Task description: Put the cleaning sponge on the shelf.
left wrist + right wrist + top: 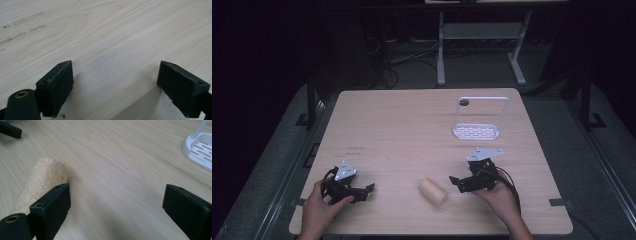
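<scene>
- From the high view I see my left gripper (362, 191) low at the near left of the tabletop (412, 130), held in a hand (317, 212).
- In the left gripper view its jaws stand wide apart, with bare wood grain between them and nothing held.
- My right gripper (458, 182) sits at the near right, in the other hand (499, 197), pointing left toward the loofah roll (433, 191).
- The roll, a pale fibrous cylinder, lies on its side near the front edge, between the two grippers and closer to the right one.
- In the right gripper view my jaws are spread wide and empty; the roll (41, 183) lies just beyond one jaw, outside the gap. I cannot tell whether it touches that jaw.
- A white slotted rack (476, 131) with a tall loop handle stands farther back on the right, well apart from the roll.
</scene>
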Tool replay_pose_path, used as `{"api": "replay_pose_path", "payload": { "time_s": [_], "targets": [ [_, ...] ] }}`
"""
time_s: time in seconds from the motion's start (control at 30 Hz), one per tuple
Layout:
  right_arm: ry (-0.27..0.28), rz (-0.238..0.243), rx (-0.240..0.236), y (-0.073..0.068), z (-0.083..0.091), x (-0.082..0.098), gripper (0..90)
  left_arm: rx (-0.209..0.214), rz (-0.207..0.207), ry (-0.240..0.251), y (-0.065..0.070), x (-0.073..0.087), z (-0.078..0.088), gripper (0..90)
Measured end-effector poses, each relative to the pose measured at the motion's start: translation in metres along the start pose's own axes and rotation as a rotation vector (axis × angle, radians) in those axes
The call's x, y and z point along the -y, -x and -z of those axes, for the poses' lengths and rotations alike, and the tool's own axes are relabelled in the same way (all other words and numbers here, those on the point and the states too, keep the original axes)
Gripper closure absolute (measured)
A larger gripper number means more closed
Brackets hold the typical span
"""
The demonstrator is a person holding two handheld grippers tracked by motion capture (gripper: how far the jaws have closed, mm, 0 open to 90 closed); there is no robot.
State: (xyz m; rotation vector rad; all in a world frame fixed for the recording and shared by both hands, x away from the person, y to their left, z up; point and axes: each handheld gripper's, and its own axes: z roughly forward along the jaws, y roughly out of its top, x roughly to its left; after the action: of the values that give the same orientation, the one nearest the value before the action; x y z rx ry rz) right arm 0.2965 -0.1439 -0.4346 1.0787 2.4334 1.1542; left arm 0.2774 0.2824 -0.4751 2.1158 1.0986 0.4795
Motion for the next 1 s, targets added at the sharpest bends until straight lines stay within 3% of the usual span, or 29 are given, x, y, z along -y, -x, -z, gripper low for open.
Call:
{"api": "replay_pose_path", "payload": {
  "time_s": [1.0],
  "targets": [
    [0.028, 0.062, -0.083, -0.036, -0.010, -0.019, 7.7, 0.000, 0.000, 0.000, 0.000, 0.000, 0.000, 12.9]
  ]
}}
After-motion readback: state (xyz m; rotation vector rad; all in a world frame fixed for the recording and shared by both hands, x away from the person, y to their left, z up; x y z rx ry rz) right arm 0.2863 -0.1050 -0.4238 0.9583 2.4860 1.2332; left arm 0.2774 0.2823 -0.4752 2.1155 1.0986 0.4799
